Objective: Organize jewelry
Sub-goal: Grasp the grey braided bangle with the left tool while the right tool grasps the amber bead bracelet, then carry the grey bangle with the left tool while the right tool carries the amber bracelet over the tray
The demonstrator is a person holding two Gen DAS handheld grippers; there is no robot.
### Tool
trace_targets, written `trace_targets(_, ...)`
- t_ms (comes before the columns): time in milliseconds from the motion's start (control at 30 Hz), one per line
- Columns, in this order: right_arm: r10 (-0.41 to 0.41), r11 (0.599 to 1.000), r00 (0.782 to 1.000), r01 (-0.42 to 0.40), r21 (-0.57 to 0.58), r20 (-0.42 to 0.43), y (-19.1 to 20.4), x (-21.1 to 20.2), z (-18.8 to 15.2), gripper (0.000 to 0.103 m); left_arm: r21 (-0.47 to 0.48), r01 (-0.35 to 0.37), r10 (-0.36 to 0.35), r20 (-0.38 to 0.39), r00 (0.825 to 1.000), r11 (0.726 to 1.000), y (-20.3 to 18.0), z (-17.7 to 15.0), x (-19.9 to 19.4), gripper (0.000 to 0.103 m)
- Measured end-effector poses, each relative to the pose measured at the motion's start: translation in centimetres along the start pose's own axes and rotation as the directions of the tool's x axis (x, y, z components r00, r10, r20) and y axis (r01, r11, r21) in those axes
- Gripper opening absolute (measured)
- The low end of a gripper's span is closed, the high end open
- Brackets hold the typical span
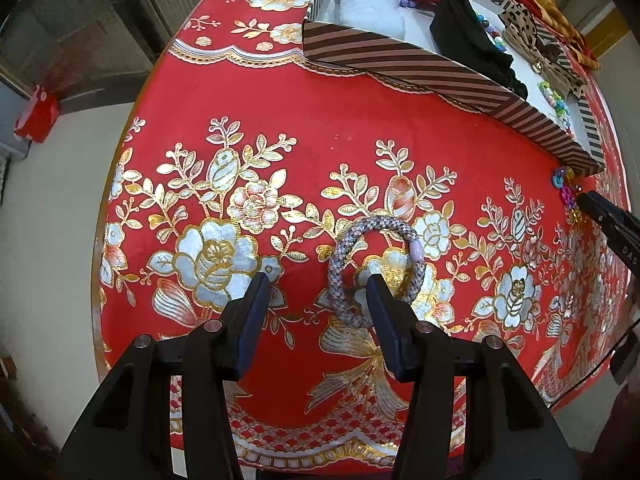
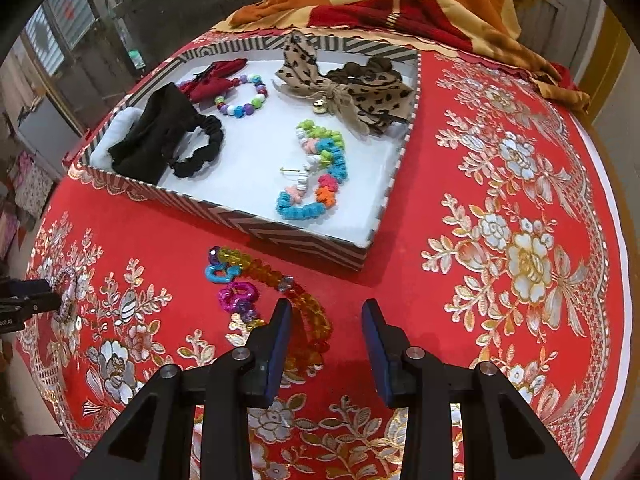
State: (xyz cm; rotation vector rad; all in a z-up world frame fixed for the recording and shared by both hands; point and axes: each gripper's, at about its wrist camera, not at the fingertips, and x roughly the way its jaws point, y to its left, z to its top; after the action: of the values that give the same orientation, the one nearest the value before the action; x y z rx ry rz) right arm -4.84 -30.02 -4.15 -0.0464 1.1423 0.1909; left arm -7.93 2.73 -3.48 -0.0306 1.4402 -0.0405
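A grey braided ring bracelet lies flat on the red flowered tablecloth. My left gripper points straight down over it and is open. One fingertip stands inside the ring, the other outside to its left, and neither pad presses on it. A beaded chain of amber beads and bright plastic links lies by the near corner of the striped tray. My right gripper hovers open over the chain's near end, where amber beads show beside its left finger.
The tray's white floor holds a black scrunchie, a red bow, a bead bracelet, a leopard-print bow and a pastel chain. An orange blanket lies behind. The table's rounded edge drops away on the left.
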Motion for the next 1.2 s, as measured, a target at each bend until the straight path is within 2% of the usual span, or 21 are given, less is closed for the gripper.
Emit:
trace_targets(200, -0.02, 0.999, 1.0, 0.02, -0.041, 0.005, 0.7, 0.1, -0.1, 0.034, 0.022, -0.009, 0.009, 0.002, 1.0, 1.0, 0.2, -0.3, 0.1, 0.05)
trace_targets(367, -0.039, 0.998, 0.999, 0.04, -0.046, 0.021, 0.7, 0.1, -0.1, 0.013, 0.027, -0.02, 0.019, 0.024, 1.0, 0.999, -0.1, 0.1, 0.2, 0.049)
trace_targets(400, -0.039, 0.998, 0.999, 0.04, -0.043, 0.024, 0.6, 0.1, -0.1, 0.011, 0.03, -0.022, 0.021, 0.034, 0.999, 0.999, -0.3, 0.3, 0.2, 0.042)
trace_targets(433, -0.031, 0.999, 0.999, 0.032, -0.034, 0.026, 0.4, 0.0, -0.2, 0.01, 0.04, -0.035, 0.033, 0.047, 0.998, 0.999, -0.5, 0.4, 0.1, 0.029)
trace_targets(467, -0.016, 1.0, 1.0, 0.016, -0.017, 0.026, 0.2, -0.1, -0.3, 0.009, 0.051, -0.045, 0.043, 0.056, 0.998, 0.998, -0.7, 0.4, -0.2, 0.024)
trace_targets(500, -0.003, 1.0, 1.0, 0.003, -0.004, 0.029, 0.1, -0.3, -0.3, 0.008, 0.057, -0.035, 0.031, 0.064, 0.997, 0.998, -0.8, 0.5, -0.2, 0.015)
trace_targets(533, 0.007, 1.0, 0.999, -0.007, 0.007, 0.036, 0.0, -0.6, -0.3, 0.008, 0.054, -0.031, 0.027, 0.067, 0.997, 0.998, -0.9, 0.6, -0.2, 0.01)
trace_targets(600, 0.022, 1.0, 0.998, -0.023, 0.018, 0.053, 0.0, -1.4, -0.2, 0.008, 0.036, -0.01, 0.008, 0.069, 0.998, 0.999, -0.8, 1.0, -0.2, 0.007)
trace_targets(767, 0.044, 0.999, 0.993, -0.045, 0.012, 0.108, 0.6, -4.2, 0.2, 0.008, 0.02, 0.042, -0.044, 0.09, 0.995, 0.999, -0.7, 1.7, -1.1, 0.006)
trace_targets(1200, 0.051, 0.999, 0.972, -0.052, -0.003, 0.231, 1.2, -10.3, 1.8, 0.008, 0.085, 0.128, -0.14, 0.169, 0.976, 0.988, -3.3, 4.8, -5.7, 0.006)
